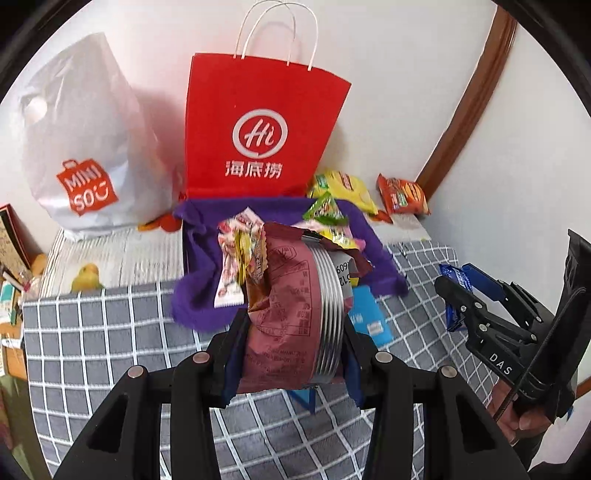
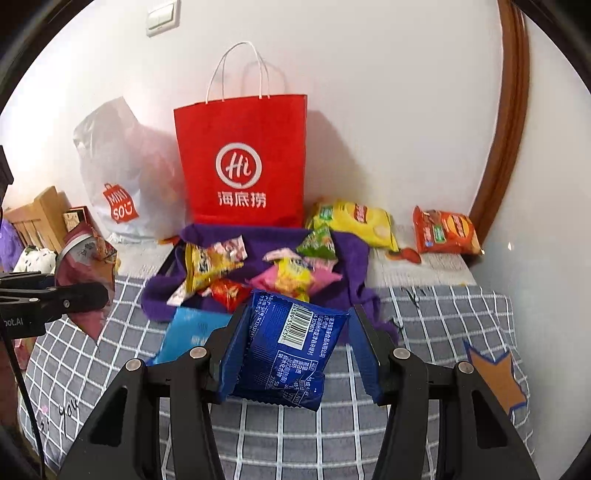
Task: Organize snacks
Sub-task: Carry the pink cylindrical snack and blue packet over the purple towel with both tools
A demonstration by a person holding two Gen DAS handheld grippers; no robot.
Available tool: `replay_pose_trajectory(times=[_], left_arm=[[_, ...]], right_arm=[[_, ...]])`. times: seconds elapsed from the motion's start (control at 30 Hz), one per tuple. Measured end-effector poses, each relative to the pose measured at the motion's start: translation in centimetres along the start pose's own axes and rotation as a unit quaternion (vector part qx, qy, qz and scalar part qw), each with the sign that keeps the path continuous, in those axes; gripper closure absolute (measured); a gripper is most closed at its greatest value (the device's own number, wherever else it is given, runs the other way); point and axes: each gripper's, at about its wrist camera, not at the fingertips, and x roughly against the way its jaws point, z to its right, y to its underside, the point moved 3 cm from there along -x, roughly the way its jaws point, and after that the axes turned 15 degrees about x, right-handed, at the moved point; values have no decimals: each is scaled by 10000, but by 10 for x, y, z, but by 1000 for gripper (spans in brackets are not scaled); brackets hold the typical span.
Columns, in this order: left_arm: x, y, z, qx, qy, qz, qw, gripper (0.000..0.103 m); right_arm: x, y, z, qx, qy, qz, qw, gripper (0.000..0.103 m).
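Left hand-held gripper (image 1: 291, 354): my black two-finger tool with blue pads, clamped on the maroon snack packet (image 1: 284, 314), a crinkled foil pouch with a ribbed silver band down one side and small printed text I cannot read.
Right hand-held gripper (image 2: 295, 354): the same build, its fingers closed against the blue snack packet (image 2: 291, 343), glossy film with a zigzag edge, a white barcode label and white print too small for me to read.
Position of held packets: both are lifted above the checked cloth (image 2: 443, 325), in front of the purple cloth (image 2: 347, 254).
Purple cloth: soft, rumpled fabric carrying a loose heap of small wrappers (image 2: 288, 269) in yellow, pink, green and red.
Light-blue packet (image 2: 188, 328): flat, lying at the near edge of the purple cloth.
Red paper bag (image 2: 243, 162): stiff, upright, white twisted-cord handles, white ringed "Hi" logo over three Chinese characters.
White plastic bag (image 1: 81, 147): thin, slumped film, with an orange "MINISO" mark.
Yellow chip bag (image 2: 354, 221): puffed, lying right of the red bag.
Orange chip bag (image 2: 447, 230): further right, near the wall.
Surface: grey cloth with a white grid; I cannot tell what lies beneath it.
Room: plain white wall (image 2: 369, 92), brown wooden trim (image 2: 509, 110) at right, a wall switch (image 2: 162, 16) high up.
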Motion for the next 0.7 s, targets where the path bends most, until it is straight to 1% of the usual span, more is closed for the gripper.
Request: replay_pose_trajectory(times=[0.23,0.37,0.57,0.7], left_arm=[[-15,-27,-1,65,49,-5,10000,61],[-26,-44,0,40,-20,20,10000,61],[-51,-72,-3,57,-51,-15,10000,61],[-65,-88,-1,26,-47,-48,10000,61]], right_arm=[[-21,-25,2,58,-76,68,9999,50],[-35,-38,5,78,-65,103,9999,50],[-67,-56,18,36,12,68,10000,50],[-90,-70,26,-16,-30,58,10000,50]])
